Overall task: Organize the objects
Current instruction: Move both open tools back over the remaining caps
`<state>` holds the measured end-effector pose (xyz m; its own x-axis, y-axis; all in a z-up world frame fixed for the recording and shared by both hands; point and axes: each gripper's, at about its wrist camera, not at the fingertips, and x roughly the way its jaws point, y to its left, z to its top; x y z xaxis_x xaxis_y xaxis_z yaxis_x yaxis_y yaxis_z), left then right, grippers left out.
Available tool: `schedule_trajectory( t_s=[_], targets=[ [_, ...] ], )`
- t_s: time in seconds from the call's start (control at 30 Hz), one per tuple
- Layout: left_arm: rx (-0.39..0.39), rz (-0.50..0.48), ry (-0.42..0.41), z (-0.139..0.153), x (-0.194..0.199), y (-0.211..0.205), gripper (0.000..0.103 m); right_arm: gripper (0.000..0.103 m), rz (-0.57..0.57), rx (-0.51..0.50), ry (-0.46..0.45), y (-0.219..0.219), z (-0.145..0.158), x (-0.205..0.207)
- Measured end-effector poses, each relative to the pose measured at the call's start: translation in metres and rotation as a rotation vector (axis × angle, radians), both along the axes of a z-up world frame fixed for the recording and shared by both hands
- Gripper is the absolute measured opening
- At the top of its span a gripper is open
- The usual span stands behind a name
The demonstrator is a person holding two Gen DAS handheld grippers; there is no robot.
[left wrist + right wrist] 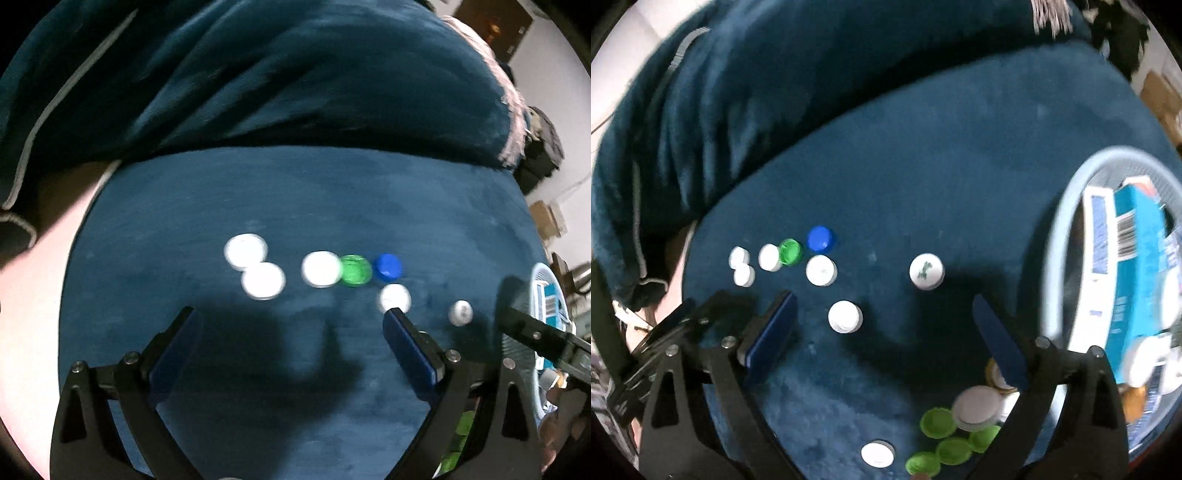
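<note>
Several bottle caps lie on a dark blue velvet seat (295, 192): white caps (245, 251), a green cap (355, 270) and a blue cap (388, 266). My left gripper (288, 317) hangs open above bare fabric, with its right fingertip close to a white cap (394, 298). My right gripper (882, 299) is open too. A white cap (845, 316) lies loose between its fingers, touching neither pad. Just beyond the tips sits a white cap with a green mark (926, 271). The green cap (790, 252) and blue cap (822, 239) lie farther left.
A pale blue mesh basket (1056, 229) holding a blue box (1137, 258) stands at the right. Lime green caps (936, 422) and a white cap (977, 402) are piled under the right finger. A blue back cushion (295, 74) rises behind the seat.
</note>
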<state>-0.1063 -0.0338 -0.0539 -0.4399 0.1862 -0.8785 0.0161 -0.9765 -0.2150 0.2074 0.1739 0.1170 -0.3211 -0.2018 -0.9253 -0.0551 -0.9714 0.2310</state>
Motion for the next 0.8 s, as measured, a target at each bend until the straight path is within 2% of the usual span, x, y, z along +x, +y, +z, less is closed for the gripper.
schedule_trajectory(
  t_s=[0.07,0.13,0.37,0.53,0.57,0.63,0.7,0.8],
  targets=[
    [-0.007,0.013,-0.01,-0.005,0.001,-0.011,0.099,0.093,-0.016,0.03,-0.036,-0.003,-0.012,-0.006],
    [-0.016,0.027,-0.021,-0.009,0.003,-0.02,0.099,0.086,-0.027,0.085,-0.058,-0.008,-0.022,-0.011],
    [-0.025,0.082,-0.054,-0.023,0.005,-0.054,0.099,0.079,-0.094,0.206,-0.065,-0.012,-0.037,-0.023],
    [-0.013,0.089,-0.061,-0.024,0.006,-0.06,0.099,0.074,-0.099,0.233,-0.122,-0.014,-0.054,-0.029],
    [-0.012,0.087,-0.061,-0.024,0.006,-0.06,0.099,0.069,-0.098,0.225,-0.141,-0.012,-0.059,-0.029],
    [-0.008,0.084,-0.06,-0.024,0.006,-0.06,0.099,0.028,-0.087,0.192,-0.16,-0.01,-0.065,-0.027],
    [-0.007,0.081,-0.06,-0.027,0.004,-0.06,0.099,0.029,-0.07,0.155,-0.146,-0.011,-0.06,-0.026],
    [-0.006,0.071,-0.064,-0.031,0.0,-0.056,0.099,0.029,-0.041,-0.005,-0.109,-0.017,-0.045,-0.025]
  ],
)
